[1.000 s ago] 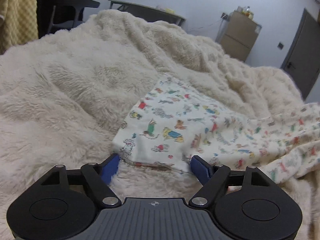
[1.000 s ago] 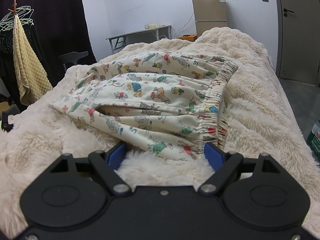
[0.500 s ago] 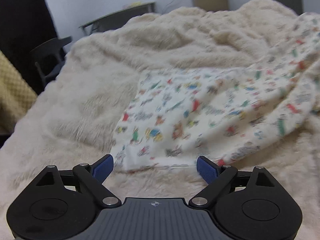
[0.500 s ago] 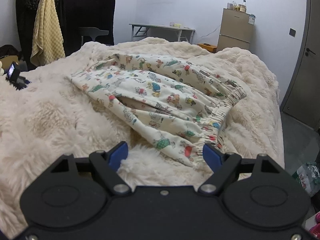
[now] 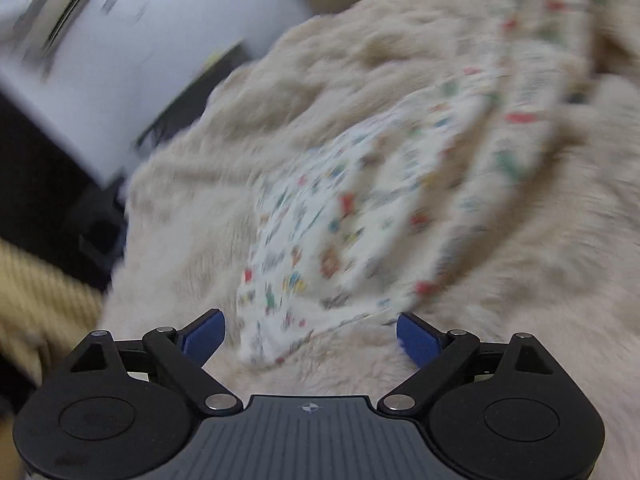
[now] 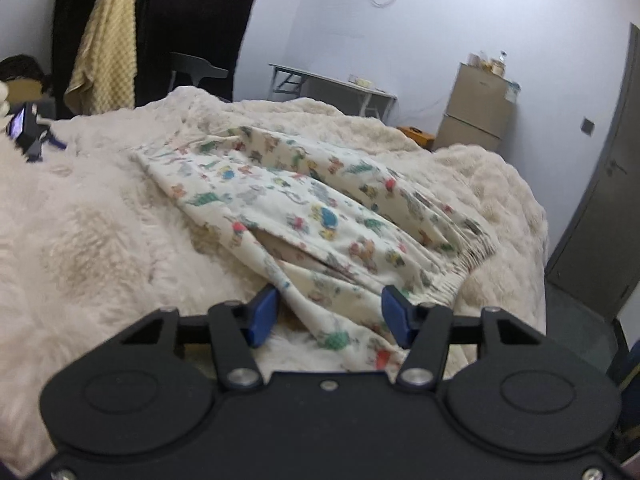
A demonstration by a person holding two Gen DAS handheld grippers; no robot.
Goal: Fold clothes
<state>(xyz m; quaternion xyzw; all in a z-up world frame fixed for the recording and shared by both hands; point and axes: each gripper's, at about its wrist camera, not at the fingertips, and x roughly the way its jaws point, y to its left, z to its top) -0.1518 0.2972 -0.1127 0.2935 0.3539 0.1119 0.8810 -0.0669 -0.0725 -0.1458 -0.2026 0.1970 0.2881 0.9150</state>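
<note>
A: Where are the shorts?

B: The shorts (image 6: 316, 216) lie spread on the blanket (image 6: 92, 236) covering the bed, cream cloth with small coloured figures. The gathered waistband (image 6: 460, 276) is at the right in my right view, the leg ends at the far left.

A: And your right gripper?

B: My right gripper (image 6: 328, 314) sits low at the near edge of the shorts. Its jaws have just been closing, and a fold of the cloth beside the waistband runs between the blue fingers (image 6: 262, 314). I see space on both sides of the cloth, so the fingers are not pressing on it yet: released, only partly spread.

A: The left one?

B: My left gripper (image 5: 310, 338) has just been opening and its jaws stand wide. A corner of the shorts (image 5: 340, 248) reaches in between the fingers (image 5: 202, 336), touching neither. That view is blurred and tilted, so I cannot tell finer detail.

A: Anything else around?

B: A yellow towel (image 6: 106, 52) hangs by a dark curtain, with a desk (image 6: 332, 84) and a cabinet (image 6: 476, 108) against the far wall, and a door (image 6: 600, 208) at the right.
</note>
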